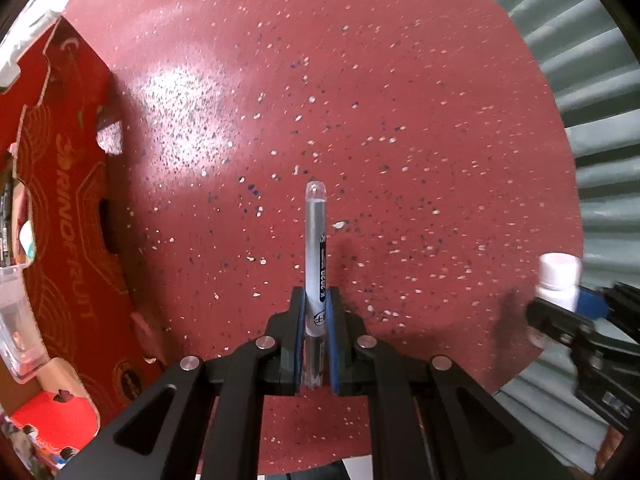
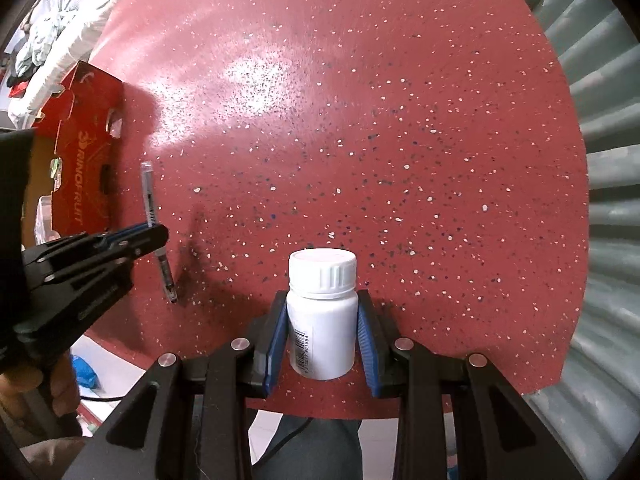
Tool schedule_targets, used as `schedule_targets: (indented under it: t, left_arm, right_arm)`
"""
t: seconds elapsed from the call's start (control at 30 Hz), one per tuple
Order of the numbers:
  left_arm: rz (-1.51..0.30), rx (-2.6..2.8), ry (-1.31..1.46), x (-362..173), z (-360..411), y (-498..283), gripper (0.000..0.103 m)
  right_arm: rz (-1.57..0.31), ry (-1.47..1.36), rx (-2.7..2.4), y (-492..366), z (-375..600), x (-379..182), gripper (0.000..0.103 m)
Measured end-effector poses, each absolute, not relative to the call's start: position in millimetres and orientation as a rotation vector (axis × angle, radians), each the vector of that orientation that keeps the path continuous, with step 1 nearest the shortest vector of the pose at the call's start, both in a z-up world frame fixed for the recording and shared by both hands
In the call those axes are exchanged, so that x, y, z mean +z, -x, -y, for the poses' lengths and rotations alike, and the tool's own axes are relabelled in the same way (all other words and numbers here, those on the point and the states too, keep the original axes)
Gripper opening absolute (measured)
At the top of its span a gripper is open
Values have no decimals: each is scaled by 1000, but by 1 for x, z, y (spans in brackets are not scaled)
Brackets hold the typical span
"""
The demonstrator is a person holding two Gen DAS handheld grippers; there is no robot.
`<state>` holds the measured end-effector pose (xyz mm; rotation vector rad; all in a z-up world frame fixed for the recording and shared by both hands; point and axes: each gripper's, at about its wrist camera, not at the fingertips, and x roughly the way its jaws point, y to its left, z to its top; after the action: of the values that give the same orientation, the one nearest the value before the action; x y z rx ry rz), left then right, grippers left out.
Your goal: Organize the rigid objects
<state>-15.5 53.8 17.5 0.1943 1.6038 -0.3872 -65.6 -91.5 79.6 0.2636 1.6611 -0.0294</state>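
This looks like a lived-in room of a home rather than a lab or shop. A round red table [image 2: 360, 120] with pale and dark speckles fills the middle of both views, shiny under indoor light. At the upper left of the right wrist view lies a heap of crumpled cloth or bedding [image 2: 60, 20]. At the left edge stands a red cardboard fruit box [image 1: 68, 200] printed RINOFRUIT, with mixed small household things inside, too blurred to name. Along the right edge runs a grey-green ribbed surface [image 1: 592, 140]. Pale floor tiles [image 2: 116, 364] show below the table's rim.
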Motion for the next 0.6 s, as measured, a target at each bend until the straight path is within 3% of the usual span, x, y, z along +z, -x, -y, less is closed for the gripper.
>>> schedule_targets:
  t: [0.1,0.3,0.4,0.43,0.6]
  left_arm:
    - [-1613,-333,-224,3,-57,20,12]
    - [-1512,-351,-307,3,-50,33,29]
    - [-1519,-336,-302,2,-52,33,25]
    - [-1529,-333,-298,1,-51,32,10]
    - [-1556,-374,-199,14,-74,23,10]
  right_arm:
    - [-1660,-257,-38,71,97,81,34]
    - [-1660,-287,-51,78,87,81,34]
    - [-1664,-296,-54,79,87,79,34]
    - [-1662,-296,-53,80,87,80,34]
    - [-1640,-303,-42,76,86,82,34]
